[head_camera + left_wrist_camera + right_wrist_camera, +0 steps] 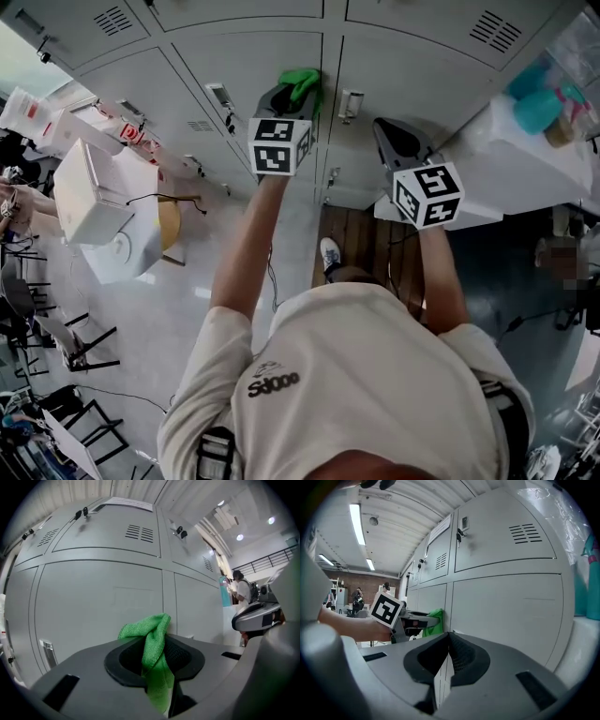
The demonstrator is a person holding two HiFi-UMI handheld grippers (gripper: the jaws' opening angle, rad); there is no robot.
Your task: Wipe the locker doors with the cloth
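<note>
Noted green microfibre cloth (153, 651) pinched tight between jaws of left gripper (286, 94), long axis along the jaws, bunched end pointing forward at grey metal locker door (93, 602). Found right gripper (449, 639) jaws pressed together, holding nothing, near neighbouring door.

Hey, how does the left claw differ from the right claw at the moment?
The left claw is shut on a green cloth; the right claw is shut with nothing between its jaws. In the head view the left claw reaches further up the locker doors than the right claw. Both are grey, carry a marker cube and face the locker doors.
</note>
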